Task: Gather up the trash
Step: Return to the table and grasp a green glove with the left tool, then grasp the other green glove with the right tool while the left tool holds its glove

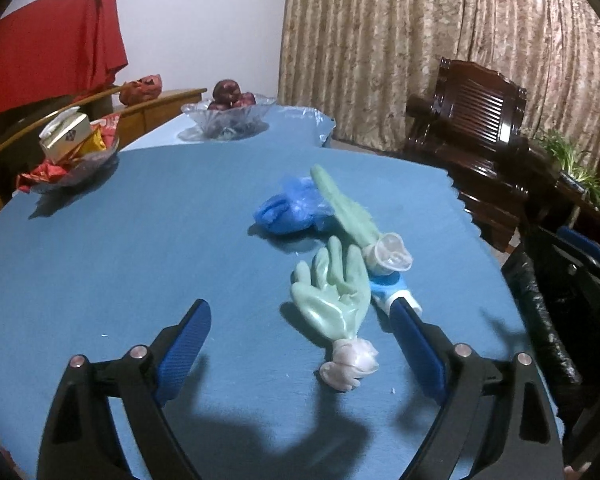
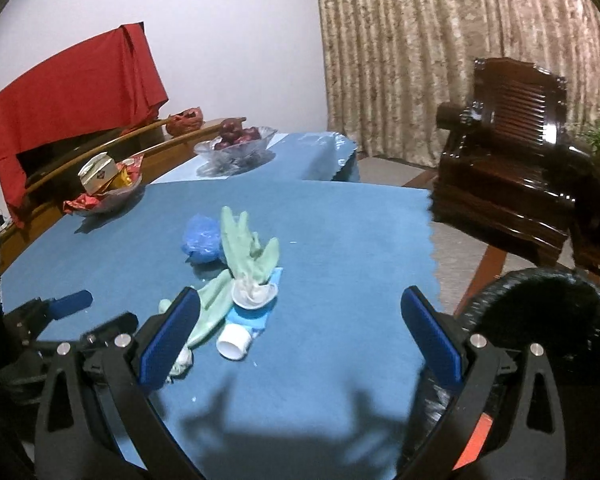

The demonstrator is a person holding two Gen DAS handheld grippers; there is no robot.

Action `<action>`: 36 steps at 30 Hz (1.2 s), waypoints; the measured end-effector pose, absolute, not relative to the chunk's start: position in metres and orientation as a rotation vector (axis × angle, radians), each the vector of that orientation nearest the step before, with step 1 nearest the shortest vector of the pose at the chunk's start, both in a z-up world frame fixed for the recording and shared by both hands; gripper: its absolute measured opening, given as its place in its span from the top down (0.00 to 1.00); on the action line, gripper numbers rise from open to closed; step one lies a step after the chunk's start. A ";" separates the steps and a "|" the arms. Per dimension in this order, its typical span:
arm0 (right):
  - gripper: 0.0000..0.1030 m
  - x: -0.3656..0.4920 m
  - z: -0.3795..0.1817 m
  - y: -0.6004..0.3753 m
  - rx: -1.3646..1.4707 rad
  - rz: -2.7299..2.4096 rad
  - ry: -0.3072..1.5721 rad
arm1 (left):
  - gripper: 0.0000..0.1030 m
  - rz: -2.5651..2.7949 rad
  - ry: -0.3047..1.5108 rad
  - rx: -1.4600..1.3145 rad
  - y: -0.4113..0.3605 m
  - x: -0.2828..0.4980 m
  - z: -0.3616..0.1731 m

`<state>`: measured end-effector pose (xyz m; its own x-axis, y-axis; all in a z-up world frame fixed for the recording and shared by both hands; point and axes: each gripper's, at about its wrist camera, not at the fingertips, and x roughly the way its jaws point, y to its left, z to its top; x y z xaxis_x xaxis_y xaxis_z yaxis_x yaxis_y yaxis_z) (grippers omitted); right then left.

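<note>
Trash lies in a heap on the blue tablecloth [image 1: 120,260]: a pale green rubber glove [image 1: 336,296] with a white cuff, a second green glove [image 1: 348,208] behind it, a crumpled blue plastic bag [image 1: 288,208] and a blue-and-white tube [image 1: 392,288]. My left gripper [image 1: 300,306] is open just above the near glove, with its right finger beside the tube. My right gripper [image 2: 300,296] is open over bare cloth, to the right of the gloves [image 2: 244,248], the bag [image 2: 202,240] and the white-capped tube [image 2: 240,332]. Neither gripper holds anything.
A bin lined with a black bag [image 2: 540,308] stands off the table's right edge. At the back left are a glass bowl of apples [image 1: 228,116] and a glass dish of snack packets [image 1: 72,152]. A dark wooden chair [image 1: 480,128] and a curtain are on the right.
</note>
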<state>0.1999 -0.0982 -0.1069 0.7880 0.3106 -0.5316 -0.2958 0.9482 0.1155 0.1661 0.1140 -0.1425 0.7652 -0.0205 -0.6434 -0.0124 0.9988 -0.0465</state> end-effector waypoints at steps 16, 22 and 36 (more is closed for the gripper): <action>0.06 0.236 -0.135 -0.081 0.022 0.361 0.634 | 0.62 -0.110 0.860 -0.128 0.106 0.211 -0.196; 0.06 0.244 -0.142 -0.072 0.017 0.371 0.645 | 0.79 -0.101 0.817 -0.149 0.114 0.208 -0.187; 0.27 0.279 -0.165 -0.030 -0.015 0.414 0.719 | 0.80 0.031 0.733 -0.155 0.161 0.218 -0.164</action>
